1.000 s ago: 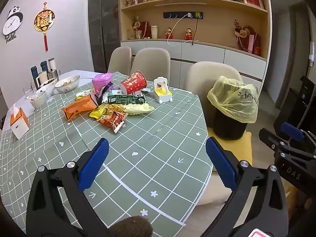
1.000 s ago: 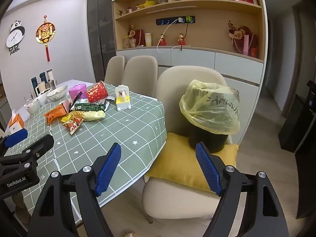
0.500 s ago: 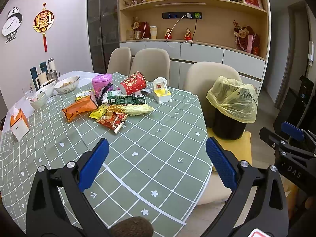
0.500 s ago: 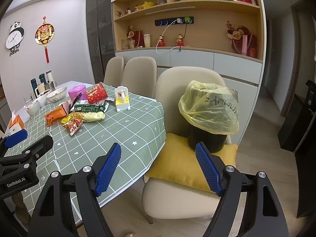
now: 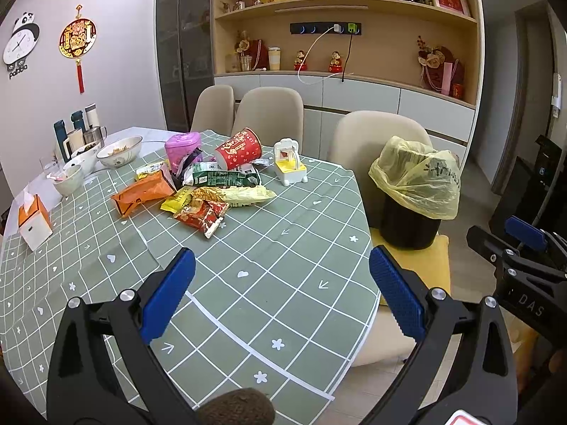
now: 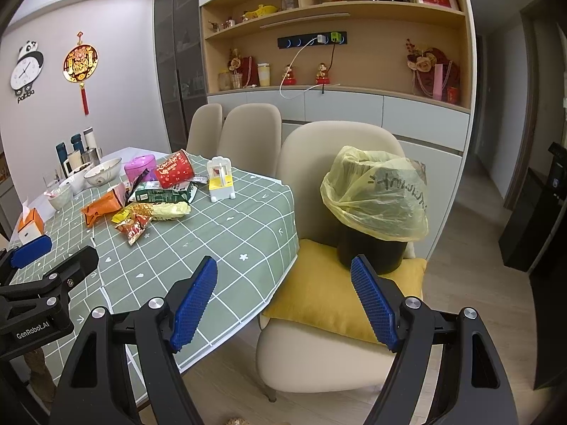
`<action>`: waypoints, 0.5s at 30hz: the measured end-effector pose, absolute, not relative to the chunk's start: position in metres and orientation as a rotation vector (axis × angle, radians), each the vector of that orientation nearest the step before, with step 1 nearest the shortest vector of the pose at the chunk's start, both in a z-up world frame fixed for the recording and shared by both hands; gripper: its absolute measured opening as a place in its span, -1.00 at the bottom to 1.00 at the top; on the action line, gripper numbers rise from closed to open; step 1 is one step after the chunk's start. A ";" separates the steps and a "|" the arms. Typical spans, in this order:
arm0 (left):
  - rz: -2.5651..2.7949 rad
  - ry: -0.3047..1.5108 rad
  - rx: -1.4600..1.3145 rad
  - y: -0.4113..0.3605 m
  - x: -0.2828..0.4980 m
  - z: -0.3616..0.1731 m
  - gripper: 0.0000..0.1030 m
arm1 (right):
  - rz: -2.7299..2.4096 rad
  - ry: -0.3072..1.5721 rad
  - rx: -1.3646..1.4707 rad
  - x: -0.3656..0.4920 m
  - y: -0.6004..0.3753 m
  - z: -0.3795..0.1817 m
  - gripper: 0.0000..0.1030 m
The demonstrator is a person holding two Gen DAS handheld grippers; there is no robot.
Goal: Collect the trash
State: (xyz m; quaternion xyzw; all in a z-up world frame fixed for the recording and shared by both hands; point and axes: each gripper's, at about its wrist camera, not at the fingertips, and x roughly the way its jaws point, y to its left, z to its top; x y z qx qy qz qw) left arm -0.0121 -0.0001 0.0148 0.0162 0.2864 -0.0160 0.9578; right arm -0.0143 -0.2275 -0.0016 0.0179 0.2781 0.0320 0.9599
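A heap of snack wrappers [image 5: 198, 198] lies on the green checked tablecloth [image 5: 269, 283], with a tipped red paper cup [image 5: 239, 148] and a pink tub [image 5: 180, 145] behind it. A black bin with a yellow liner [image 5: 413, 191] stands on a yellow cushion on the chair to the right. My left gripper [image 5: 280, 294] hovers open over the near table, well short of the heap. Off the table's edge, my right gripper [image 6: 283, 301] is open and empty, with the bin [image 6: 375, 194] beyond its right finger and the wrappers [image 6: 149, 212] far to the left.
A white and yellow holder [image 5: 290, 166] stands by the heap. Bowls [image 5: 118, 150], flasks and an orange tissue box [image 5: 33, 217] line the table's left side. Beige chairs [image 5: 269, 113] ring the far edge. A shelf wall is behind; bare floor [image 6: 471, 269] lies to the right.
Both views have drifted slightly, the scene shifting a little as the grippers rose or tilted. Nothing on the table moved and both grippers stay open.
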 end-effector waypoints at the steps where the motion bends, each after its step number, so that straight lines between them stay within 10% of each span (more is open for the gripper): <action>1: -0.033 0.580 0.033 0.000 -0.012 0.015 0.82 | 0.064 0.563 0.037 -0.015 -0.228 -0.001 0.44; 15: -0.038 0.576 0.036 0.000 -0.015 0.015 0.82 | 0.060 0.563 0.037 -0.017 -0.230 0.000 0.44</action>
